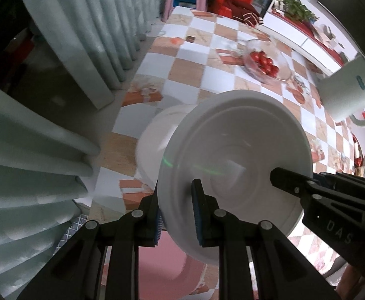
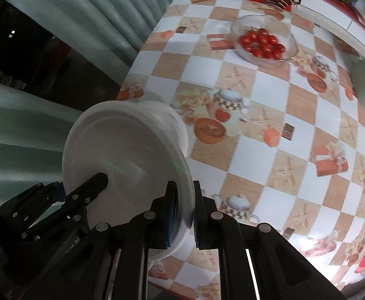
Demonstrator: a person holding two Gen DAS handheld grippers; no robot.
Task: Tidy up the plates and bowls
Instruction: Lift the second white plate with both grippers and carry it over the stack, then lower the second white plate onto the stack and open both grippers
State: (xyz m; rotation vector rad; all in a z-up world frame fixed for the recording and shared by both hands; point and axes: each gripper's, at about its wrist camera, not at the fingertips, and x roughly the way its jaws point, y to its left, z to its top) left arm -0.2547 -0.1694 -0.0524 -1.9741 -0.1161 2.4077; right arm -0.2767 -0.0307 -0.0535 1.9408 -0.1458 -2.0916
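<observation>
The checkered table [image 2: 270,130] fills the view; a glass bowl of tomatoes [image 2: 263,41] sits at 1 o'clock. Lifted above its near edge, the white plate [image 1: 232,165] hangs tilted, rim pinched by the left gripper [image 1: 177,215] and right gripper [image 2: 185,215], over a white bowl [image 1: 157,135]. Likely a carrying step; next, level it and set it on a stack.

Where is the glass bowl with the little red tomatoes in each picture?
Left wrist view: the glass bowl sits upper right of middle on the checkered table, beyond the white plate that both grippers hold.
Right wrist view: the glass bowl is near the top, right of middle, far past the plate.
Shared landmark: the red tomatoes inside it.
</observation>
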